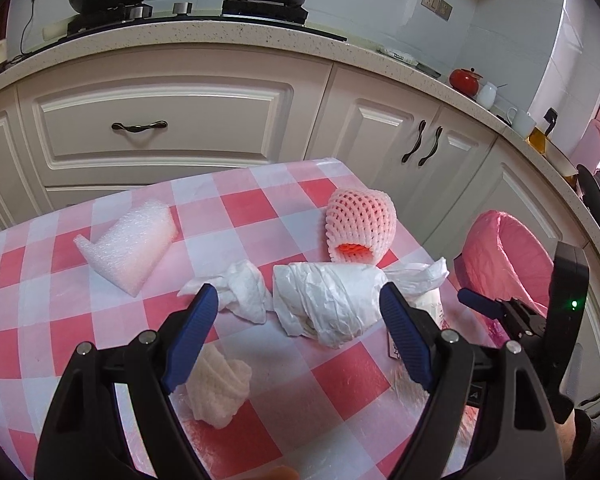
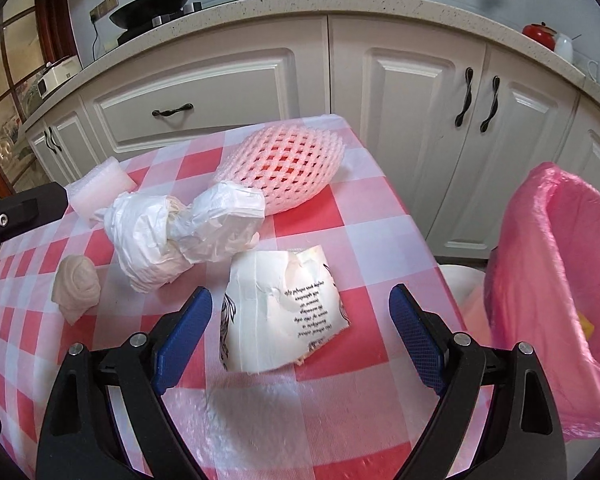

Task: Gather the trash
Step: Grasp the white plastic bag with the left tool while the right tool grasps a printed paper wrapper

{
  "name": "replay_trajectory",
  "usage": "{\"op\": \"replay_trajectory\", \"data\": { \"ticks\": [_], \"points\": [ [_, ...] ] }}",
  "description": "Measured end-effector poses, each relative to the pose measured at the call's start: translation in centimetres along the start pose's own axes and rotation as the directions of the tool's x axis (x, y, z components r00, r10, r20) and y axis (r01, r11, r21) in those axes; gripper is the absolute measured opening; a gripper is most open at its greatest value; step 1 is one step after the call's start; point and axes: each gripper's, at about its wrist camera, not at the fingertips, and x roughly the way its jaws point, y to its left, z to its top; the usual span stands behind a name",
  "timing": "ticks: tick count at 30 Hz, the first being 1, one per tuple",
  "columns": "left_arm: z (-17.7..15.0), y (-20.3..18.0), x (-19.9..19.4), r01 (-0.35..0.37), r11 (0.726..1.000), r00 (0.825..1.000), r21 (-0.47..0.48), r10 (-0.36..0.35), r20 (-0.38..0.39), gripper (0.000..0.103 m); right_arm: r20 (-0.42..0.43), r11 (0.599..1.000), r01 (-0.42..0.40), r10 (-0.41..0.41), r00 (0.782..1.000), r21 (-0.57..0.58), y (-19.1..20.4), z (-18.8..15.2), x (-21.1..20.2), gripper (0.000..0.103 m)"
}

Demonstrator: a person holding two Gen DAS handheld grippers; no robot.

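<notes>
1. The left gripper (image 1: 298, 308) is hanging over the desk (image 1: 52, 280) with its jaws released — nothing is lying between the pads. It is aiming at the crumpled white bag (image 1: 328, 300) at 12 o'clock, with a tissue (image 1: 244, 288) just to the bag's left, so the wide gap looks sized for that bulky wad.
2. The right gripper (image 2: 300, 312) is likewise standing open and holding nothing. The torn wrapper (image 2: 280, 308) is lying flat on the desk between its two fingers, apparently not yet touched; the downward tilt probably suits pinching a flat sheet from above.
3. The rest of the trash is waiting on the check cloth: a foam net (image 1: 360, 224) at 1 o'clock in the left view, a foam sheet (image 1: 132, 244) at 10 o'clock, and a small pale wad (image 1: 218, 392) close under the left finger.
4. The pink-lined bin (image 2: 560, 280) is standing off the desk edge at 3 o'clock of the right gripper — likely placed there so each piece needs only a short carry sideways.
</notes>
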Motion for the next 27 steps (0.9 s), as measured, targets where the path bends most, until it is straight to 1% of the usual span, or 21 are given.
{"op": "replay_trajectory", "data": {
  "ticks": [3,4,5,6,7,12,18,23,27],
  "points": [
    [0.0,-0.1,0.4,0.003,1.0,1.0,-0.002,-0.003,-0.005,0.081,-0.018,1.0,-0.001,0.001,1.0,-0.004,0.1,0.0,0.9,0.084],
    [0.0,-0.1,0.5,0.004,1.0,1.0,-0.002,-0.004,-0.007,0.081,-0.025,1.0,-0.001,0.001,1.0,-0.004,0.1,-0.1,1.1,0.08],
    [0.0,-0.1,0.6,0.005,1.0,1.0,-0.002,-0.005,-0.009,0.081,-0.03,1.0,-0.005,0.005,1.0,-0.003,0.1,-0.2,1.3,0.073],
    [-0.1,-0.2,0.6,0.005,1.0,1.0,-0.001,-0.005,-0.01,0.081,-0.036,1.0,-0.01,0.01,0.999,-0.002,0.0,-0.2,1.4,0.069],
    [0.0,-0.3,0.7,0.007,1.0,1.0,-0.001,-0.007,-0.012,0.081,-0.036,1.0,-0.013,0.013,0.999,0.001,-0.1,-0.3,1.5,0.068],
    [0.0,-0.8,1.5,0.021,1.0,0.999,-0.003,-0.021,-0.024,0.082,-0.035,1.0,-0.008,0.008,0.999,-0.003,-0.4,-0.7,1.2,0.067],
    [-0.2,-1.8,2.7,0.041,0.999,0.998,-0.004,-0.041,-0.047,0.083,-0.036,1.0,0.003,-0.003,0.999,0.018,-1.8,-1.7,0.1,0.067],
    [-0.7,-2.8,4.0,0.046,0.999,0.996,-0.005,-0.047,-0.08,0.083,-0.039,0.999,0.008,-0.007,0.999,0.031,-2.9,-2.8,-0.9,0.067],
    [-1.5,-3.4,5.1,0.034,0.999,0.992,-0.015,-0.035,-0.122,0.083,-0.039,0.999,0.01,-0.008,0.999,0.033,-3.3,-3.5,-1.6,0.067]
  ]
}}
